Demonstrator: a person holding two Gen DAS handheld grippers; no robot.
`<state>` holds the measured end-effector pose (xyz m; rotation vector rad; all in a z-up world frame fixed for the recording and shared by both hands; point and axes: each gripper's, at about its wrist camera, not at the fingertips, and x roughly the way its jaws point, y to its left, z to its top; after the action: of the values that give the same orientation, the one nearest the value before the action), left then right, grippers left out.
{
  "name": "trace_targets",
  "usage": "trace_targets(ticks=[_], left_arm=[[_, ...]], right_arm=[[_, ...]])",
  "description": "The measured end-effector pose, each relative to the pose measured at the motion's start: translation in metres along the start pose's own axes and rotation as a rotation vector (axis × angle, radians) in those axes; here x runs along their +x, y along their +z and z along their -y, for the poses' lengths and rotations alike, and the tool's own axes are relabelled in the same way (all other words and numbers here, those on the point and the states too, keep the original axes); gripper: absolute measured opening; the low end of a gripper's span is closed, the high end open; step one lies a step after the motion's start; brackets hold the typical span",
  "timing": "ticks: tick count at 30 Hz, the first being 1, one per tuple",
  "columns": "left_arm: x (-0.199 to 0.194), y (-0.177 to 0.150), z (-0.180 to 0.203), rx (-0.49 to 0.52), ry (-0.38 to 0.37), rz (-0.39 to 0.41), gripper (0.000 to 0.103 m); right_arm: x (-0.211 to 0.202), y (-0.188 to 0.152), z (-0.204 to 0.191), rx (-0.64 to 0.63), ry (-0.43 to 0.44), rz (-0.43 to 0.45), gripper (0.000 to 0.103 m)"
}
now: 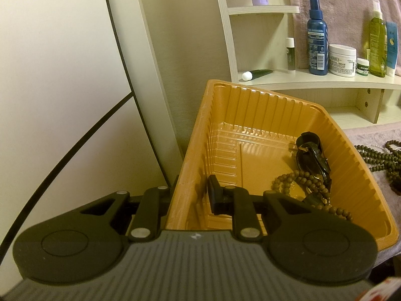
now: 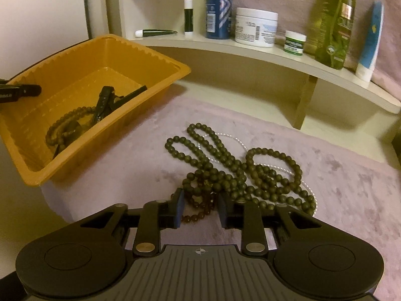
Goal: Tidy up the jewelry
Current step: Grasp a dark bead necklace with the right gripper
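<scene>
— Where's the jewelry at the moment?

— Split in two. Some of it lies in the orange tray (image 2: 160, 57): a brown bead strand (image 2: 65, 125) and a black watch (image 2: 104, 102) across it, toward the tray's right side as the left camera sees it. The rest is a heap of dark green bead necklaces (image 2: 225, 165) on the pinkish cloth (image 2: 338, 188) just beside the tray, tangled with a thin pearl string (image 2: 238, 140) and a darker reddish bead strand (image 2: 198, 208).

— And the left gripper (image 1: 190, 195)?

— Its fingers (image 1: 213, 195) are clamped on the tray's near wall, one inside and one outside, and the tray sits tilted.

— The right gripper (image 2: 200, 209)?

— Low over the near edge of the heap. Its fingers (image 2: 179, 208) stand a little apart with the reddish beads lying in the gap; the pads don't seem to press on them.

— What's behind all that?

— A pale curved shelf (image 2: 275, 55) with a blue spray bottle (image 2: 218, 7), a white cream jar (image 2: 255, 27), a small green-labelled jar (image 2: 295, 43) and a tall green bottle (image 2: 333, 22).
</scene>
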<state>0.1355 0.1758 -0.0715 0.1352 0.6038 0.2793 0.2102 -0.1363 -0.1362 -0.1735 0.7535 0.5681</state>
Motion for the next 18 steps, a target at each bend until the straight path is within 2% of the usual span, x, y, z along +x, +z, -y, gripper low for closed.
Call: trace_targets(ticks=[3, 11, 18], left_arm=[[0.000, 0.000, 0.000, 0.001, 0.000, 0.000, 0.020], [0.000, 0.000, 0.000, -0.002, -0.001, 0.000, 0.020], [0.000, 0.000, 0.000, -0.001, 0.000, 0.000, 0.020]], right_arm=[[-0.001, 0.000, -0.003, -0.009, 0.019, -0.014, 0.005], [-0.025, -0.011, 0.006, 0.071, 0.074, -0.046, 0.005], [-0.056, -0.001, 0.015, 0.115, 0.096, 0.014, 0.005]])
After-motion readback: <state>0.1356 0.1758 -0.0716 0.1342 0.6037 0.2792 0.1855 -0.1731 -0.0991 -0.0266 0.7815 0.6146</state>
